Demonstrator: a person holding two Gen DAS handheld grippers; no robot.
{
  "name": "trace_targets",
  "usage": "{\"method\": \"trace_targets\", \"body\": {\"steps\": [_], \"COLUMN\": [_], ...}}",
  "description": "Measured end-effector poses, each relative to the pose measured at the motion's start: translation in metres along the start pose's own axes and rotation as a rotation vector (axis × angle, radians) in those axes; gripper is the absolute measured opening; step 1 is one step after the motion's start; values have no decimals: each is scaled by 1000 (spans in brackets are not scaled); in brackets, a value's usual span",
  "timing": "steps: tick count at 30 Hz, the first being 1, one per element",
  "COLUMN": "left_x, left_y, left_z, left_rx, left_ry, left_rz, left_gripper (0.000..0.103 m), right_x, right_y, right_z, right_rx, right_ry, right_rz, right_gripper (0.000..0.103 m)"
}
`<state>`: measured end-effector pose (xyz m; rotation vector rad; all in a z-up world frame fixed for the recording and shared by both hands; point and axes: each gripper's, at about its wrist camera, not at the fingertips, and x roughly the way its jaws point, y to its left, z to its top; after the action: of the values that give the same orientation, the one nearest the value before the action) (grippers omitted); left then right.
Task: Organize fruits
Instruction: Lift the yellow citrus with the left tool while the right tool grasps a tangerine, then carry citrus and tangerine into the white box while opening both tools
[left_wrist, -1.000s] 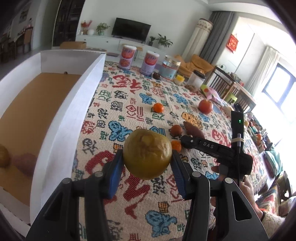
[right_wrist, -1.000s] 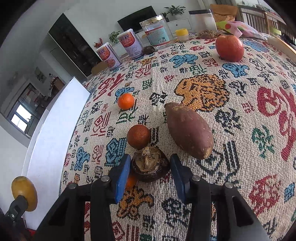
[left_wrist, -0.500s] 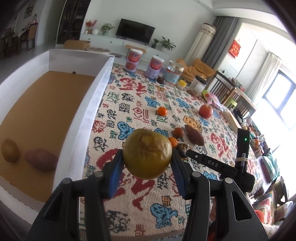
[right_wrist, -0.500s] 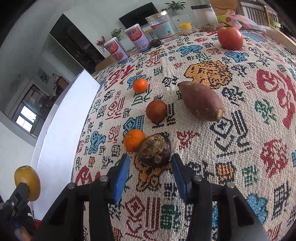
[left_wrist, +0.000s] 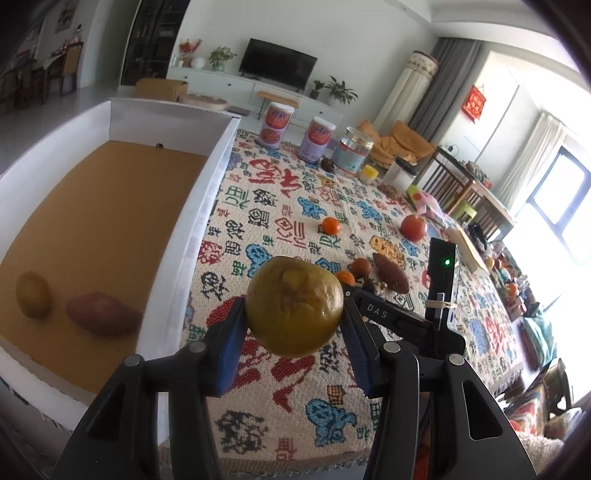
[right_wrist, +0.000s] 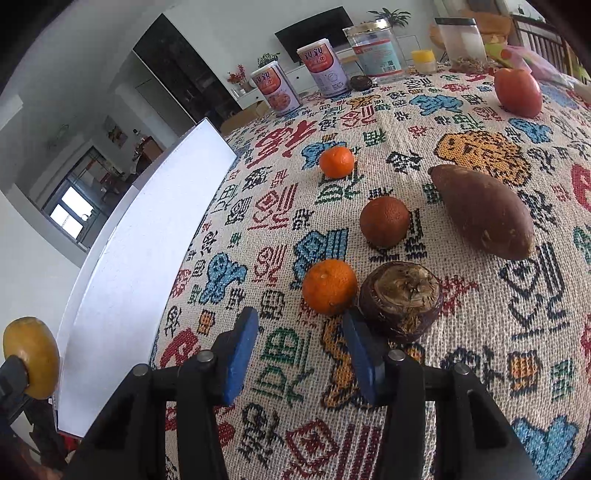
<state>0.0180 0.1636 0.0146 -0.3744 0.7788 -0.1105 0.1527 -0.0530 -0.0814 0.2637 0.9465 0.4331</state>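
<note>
Box (left_wrist: 221, 147): standing along the left edge of the table, white walls, brown floor; already holding a sweet potato (left_wrist: 103, 314) and a yellowish round fruit (left_wrist: 33, 299) at its near end.
Tablecloth (right_wrist: 461, 387): carrying the loose produce, all lying to the right of the box wall.
Left gripper (left_wrist: 293, 347): clamping a yellow-green round fruit (left_wrist: 294, 311) between the blue pads, lifted clear of the cloth, hanging just right of the box wall; box opening lying to its left, so probably needing only a short sideways carry over the wall before letting go.
Right gripper (right_wrist: 299, 354): fingers standing apart, gripping nothing, hovering low over the cloth.
Brown husked fruit (right_wrist: 400, 301): sitting just ahead and to the right of the right gripper, outside the gap, beside the right-hand pad; touching or nearly touching the small orange (right_wrist: 330, 286) on its left.
Small orange: lying nearly straight ahead of the gap, the closest target for the right gripper.
Long sweet potato (right_wrist: 484, 212): lying farther ahead to the right, long axis running diagonally from far-left to near-right.
Dark orange (right_wrist: 385, 220), far orange (right_wrist: 336, 161), red apple (right_wrist: 518, 92): waiting farther off, apart from one another.
Nearer arm: right for everything loose on the cloth; left for the box.
</note>
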Motion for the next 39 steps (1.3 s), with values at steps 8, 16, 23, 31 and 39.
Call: {"method": "trace_targets", "body": {"steps": [8,16,23,31,39], "left_x": [-12,-17,-59,-60,-45], "left_y": [9,23,61,139,175], "left_z": [-1,-3,28,55,29], "left_rx": [-6,-38,-139,-218,-307], "left_ry": [16,20,-21,-17,18], "left_rz": [23,41,13,260,425], "left_gripper": [52,52,52,52,63], "right_x": [19,34,5,-31,17], "right_y": [7,18,41,229,294], "right_z": [17,30,38,41,-6], "right_rx": [-55,-100,-79,-361,-476], "right_ry": [27,73,52,141,293], "right_rz": [-116,-131,-17,322,319], "right_gripper": [33,36,28,29,41]}}
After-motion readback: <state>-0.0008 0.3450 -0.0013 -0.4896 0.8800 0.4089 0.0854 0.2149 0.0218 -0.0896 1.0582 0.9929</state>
